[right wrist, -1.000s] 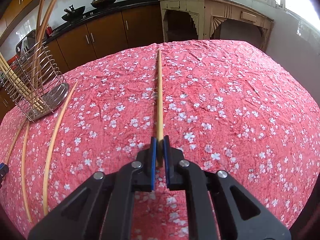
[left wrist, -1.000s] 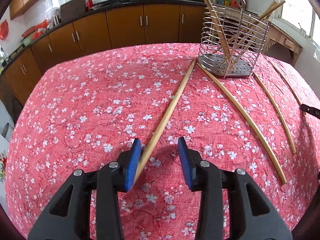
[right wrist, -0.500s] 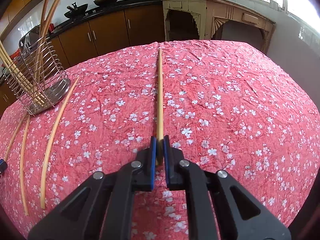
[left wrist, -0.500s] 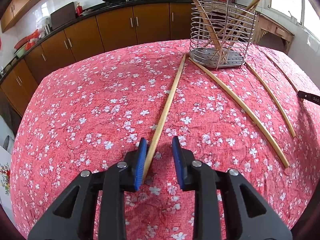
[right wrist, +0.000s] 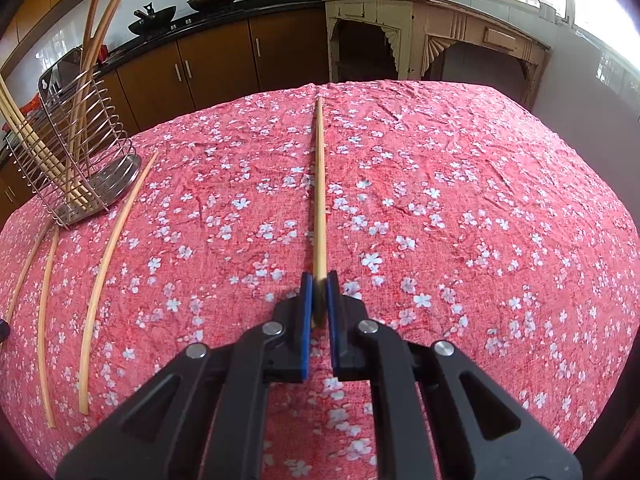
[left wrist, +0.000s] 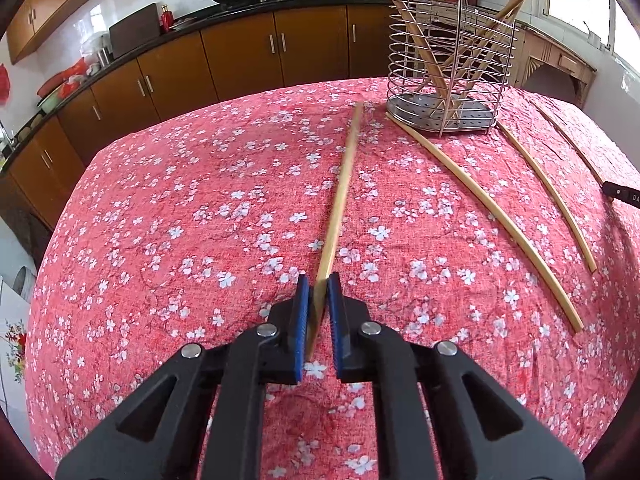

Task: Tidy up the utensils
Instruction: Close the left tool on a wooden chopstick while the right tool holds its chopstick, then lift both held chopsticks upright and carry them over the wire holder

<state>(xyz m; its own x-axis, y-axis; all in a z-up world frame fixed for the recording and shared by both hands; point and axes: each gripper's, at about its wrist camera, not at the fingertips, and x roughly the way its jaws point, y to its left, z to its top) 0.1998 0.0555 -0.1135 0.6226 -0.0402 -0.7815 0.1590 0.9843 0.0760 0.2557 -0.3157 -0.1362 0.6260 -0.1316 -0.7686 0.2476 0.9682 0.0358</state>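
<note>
A long bamboo chopstick lies on the red flowered tablecloth, pointing toward a wire utensil holder that has several chopsticks standing in it. My left gripper is closing on the near end of this chopstick, and the blue pads press on it. In the right wrist view another chopstick runs straight away from me. My right gripper is shut on its near end. The holder stands at the far left there.
Three loose chopsticks lie on the cloth to the right of the holder, seen also in the right wrist view as curved sticks. Brown kitchen cabinets and a cream sideboard stand beyond the table.
The left gripper's jaws have come together onto the chopstick, whose far end has shifted a little. The right gripper holds its chopstick as before.
</note>
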